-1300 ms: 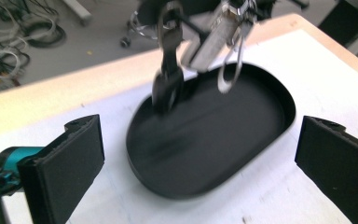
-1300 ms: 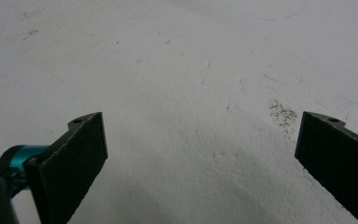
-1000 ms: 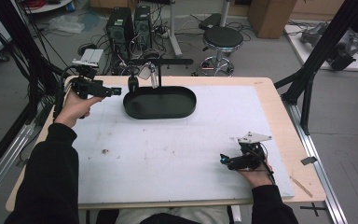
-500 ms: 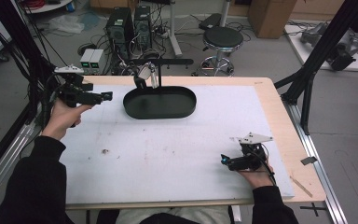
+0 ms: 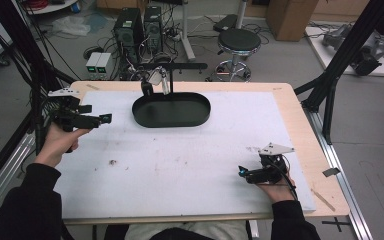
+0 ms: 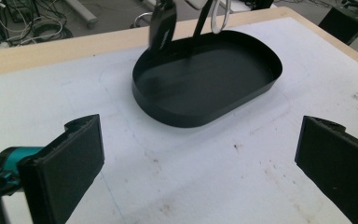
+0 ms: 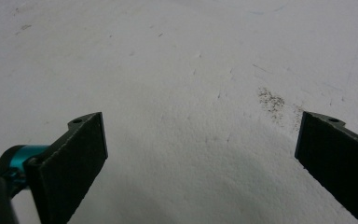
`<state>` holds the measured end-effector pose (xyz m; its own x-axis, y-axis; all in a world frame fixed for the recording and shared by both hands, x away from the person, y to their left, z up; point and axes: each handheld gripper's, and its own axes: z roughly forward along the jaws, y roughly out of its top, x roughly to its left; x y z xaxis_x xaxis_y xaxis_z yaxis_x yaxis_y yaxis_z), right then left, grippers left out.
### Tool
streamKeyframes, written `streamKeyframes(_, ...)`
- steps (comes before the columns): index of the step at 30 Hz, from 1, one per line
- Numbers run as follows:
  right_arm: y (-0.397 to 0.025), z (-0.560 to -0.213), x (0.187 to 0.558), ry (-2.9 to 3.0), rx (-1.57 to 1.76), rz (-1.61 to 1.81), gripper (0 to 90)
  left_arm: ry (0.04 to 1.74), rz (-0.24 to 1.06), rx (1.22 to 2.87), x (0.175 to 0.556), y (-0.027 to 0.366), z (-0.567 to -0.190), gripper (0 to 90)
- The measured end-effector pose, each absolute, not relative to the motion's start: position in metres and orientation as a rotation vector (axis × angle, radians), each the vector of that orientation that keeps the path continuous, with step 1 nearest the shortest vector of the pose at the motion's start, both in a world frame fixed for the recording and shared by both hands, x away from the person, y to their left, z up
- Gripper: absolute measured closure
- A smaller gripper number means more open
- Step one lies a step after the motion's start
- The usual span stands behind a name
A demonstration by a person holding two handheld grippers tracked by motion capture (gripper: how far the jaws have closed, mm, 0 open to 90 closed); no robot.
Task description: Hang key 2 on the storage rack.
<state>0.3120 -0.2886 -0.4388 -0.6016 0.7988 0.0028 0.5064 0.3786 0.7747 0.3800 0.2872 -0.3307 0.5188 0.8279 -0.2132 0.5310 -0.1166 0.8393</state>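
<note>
**Both grippers empty, black tray at twelve o'clock**

The black oval tray [image 5: 171,110] sits on the white counter [image 5: 190,160] toward twelve o'clock, empty inside, with a small stand [image 5: 162,80] rising at its far rim. The left gripper [image 5: 105,118] is held above the counter's ten o'clock edge and points toward the tray, well apart from it; its jaws stand wide apart with nothing between them. The right gripper [image 5: 241,172] rests low near five o'clock, jaws likewise spread wide over bare, lightly speckled counter surface.
</note>
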Motion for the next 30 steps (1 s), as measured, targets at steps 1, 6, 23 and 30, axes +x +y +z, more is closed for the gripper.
streamKeyframes(1,-0.288,-0.439,0.312,2.269,1.136,1.080,1.4,1.137,0.378,1.784,0.379,0.288,-0.332,1.7)
streamKeyframes(6,-0.288,-0.439,0.312,2.273,1.136,1.073,1.4,1.129,0.364,1.780,0.367,0.292,-0.340,1.7)
streamKeyframes(23,-0.287,-0.440,0.312,2.281,1.138,1.061,1.4,1.143,0.407,1.795,0.335,0.300,-0.364,1.7)
streamKeyframes(30,-0.287,-0.440,0.313,2.282,1.132,1.057,1.4,1.137,0.437,1.798,0.323,0.304,-0.366,1.7)
